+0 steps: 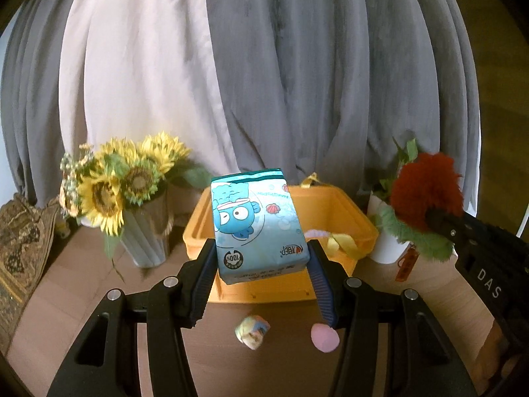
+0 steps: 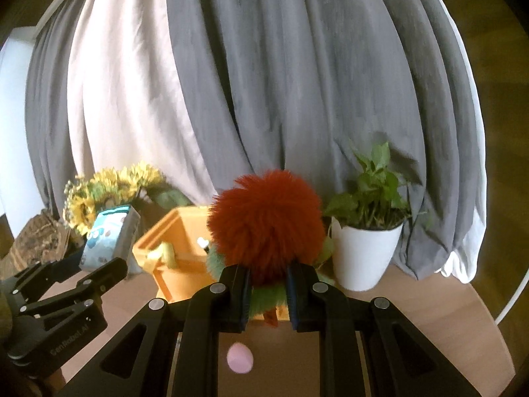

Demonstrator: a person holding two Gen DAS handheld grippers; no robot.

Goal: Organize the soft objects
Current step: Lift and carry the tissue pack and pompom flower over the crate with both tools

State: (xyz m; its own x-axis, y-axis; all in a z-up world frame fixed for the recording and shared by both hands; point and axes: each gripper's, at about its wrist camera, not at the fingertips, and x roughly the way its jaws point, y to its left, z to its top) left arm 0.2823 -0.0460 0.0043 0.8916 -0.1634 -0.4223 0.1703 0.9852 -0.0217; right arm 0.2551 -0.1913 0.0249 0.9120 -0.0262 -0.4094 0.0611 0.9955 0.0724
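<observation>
Ribbon (image 1: 344, 243), yellow and curly, lies in the orange box (image 1: 347, 205) on the table (image 1: 82, 284), and the left tongs (image 1: 261, 261) squeeze a blue tissue pack (image 1: 258, 225) just above the box. Only the right camera shows the right tongs (image 2: 267, 286) pinching the red and green fuzzy toy (image 2: 264, 218). Sunflowers (image 1: 115, 182), a potted plant (image 2: 367, 231), a little cube (image 1: 253, 331) and a pink ball (image 2: 239, 359) sit around.

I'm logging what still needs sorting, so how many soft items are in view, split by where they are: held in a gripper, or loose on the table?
Held in a gripper: 2, the blue cartoon-fish tissue pack and the red-and-green fuzzy plush toy.
Loose on the wooden table: 2, the pink round puff and the small pastel printed cube.
Total: 4.
</observation>
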